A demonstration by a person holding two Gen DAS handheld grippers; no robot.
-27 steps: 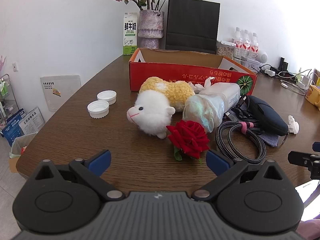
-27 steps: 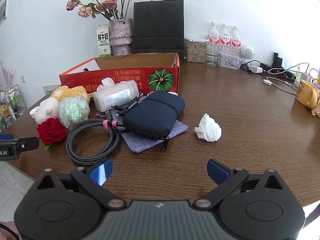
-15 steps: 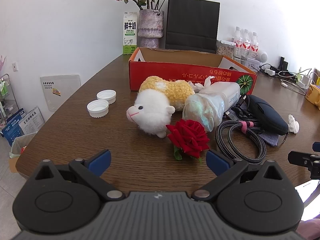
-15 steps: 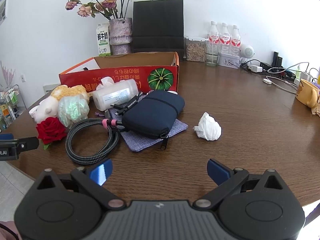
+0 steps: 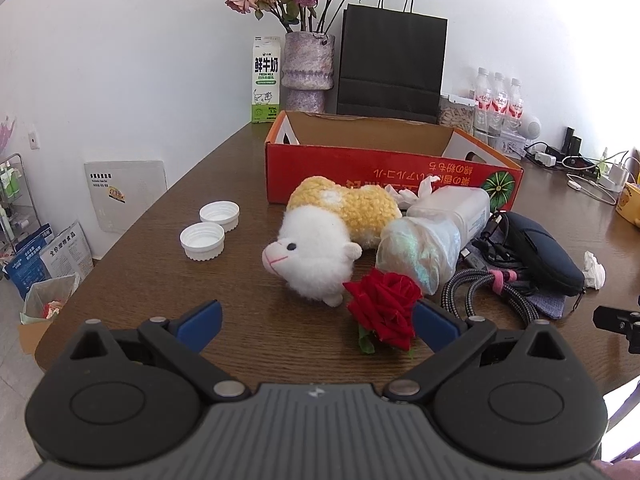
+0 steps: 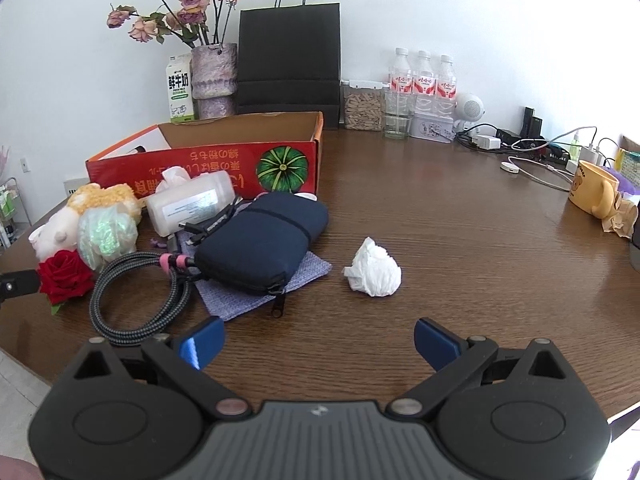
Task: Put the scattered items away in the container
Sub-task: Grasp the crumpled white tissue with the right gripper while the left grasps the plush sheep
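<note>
Looking forward from the left wrist, the left gripper [image 5: 318,326] fills the bottom of the frame, its blue-tipped tongs spread wide apart and holding nothing. Just above its right tip, at lower centre, lies a red rose [image 5: 382,308] on the brown table [image 5: 160,264]. Touching the rose from the upper left is a white and yellow plush sheep [image 5: 320,244]. To the right of the sheep sit a shiny plastic wrapper [image 5: 420,246], a clear plastic bottle [image 5: 452,208] on its side, a coiled braided cable [image 5: 480,292] and a dark pouch [image 5: 540,252]. Two white caps [image 5: 210,230] rest at centre left, well apart from the pile. Behind the pile, at upper centre, stands the open red cardboard box [image 5: 380,176].

From the right wrist, the right gripper [image 6: 318,344] fills the bottom of the frame, tongs likewise wide apart and empty. A crumpled white tissue [image 6: 374,268] lies alone at centre, above the gap between the tips. The dark pouch [image 6: 260,236] rests on a grey cloth [image 6: 240,296] at centre left, with the cable [image 6: 136,300], rose [image 6: 62,276], sheep [image 6: 56,228] and bottle [image 6: 188,206] further left. The red box [image 6: 208,164] stands behind them at upper left.
</note>
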